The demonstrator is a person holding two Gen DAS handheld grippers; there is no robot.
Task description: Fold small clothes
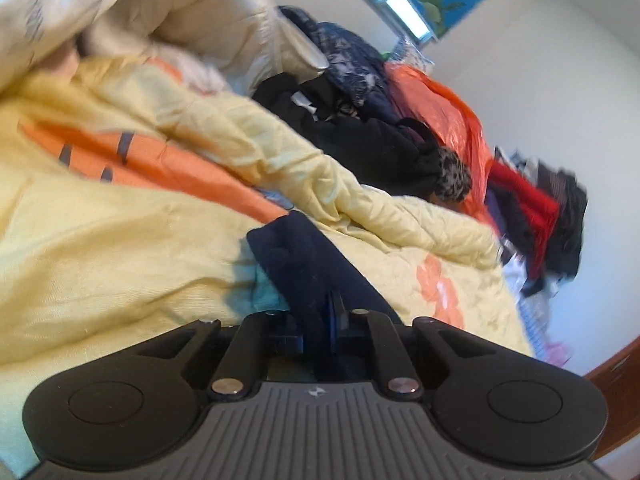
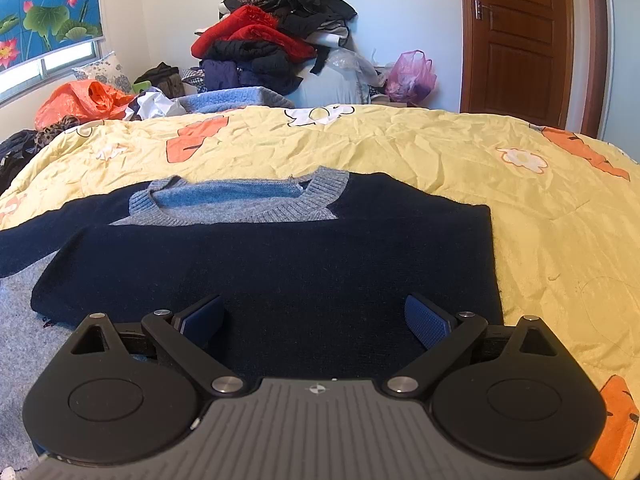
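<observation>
A navy sweater (image 2: 280, 264) with a grey-blue ribbed collar (image 2: 248, 200) lies flat on the yellow quilt (image 2: 400, 144), one sleeve folded across its body. My right gripper (image 2: 316, 320) hovers low over the sweater's lower part, open, with nothing between its blue pads (image 2: 428, 322). In the left wrist view, my left gripper (image 1: 334, 320) is shut on a navy sleeve end (image 1: 304, 256) of the sweater, lifted above the quilt (image 1: 100, 260). The view is tilted and blurred.
A heap of dark and red clothes (image 2: 272, 40) is piled beyond the bed, with an orange plastic bag (image 2: 80, 100) at the left and a pink bag (image 2: 412, 76) near a wooden door (image 2: 520, 40). Rumpled bedding (image 1: 180, 20) and dark clothes (image 1: 360, 128) lie behind the left gripper.
</observation>
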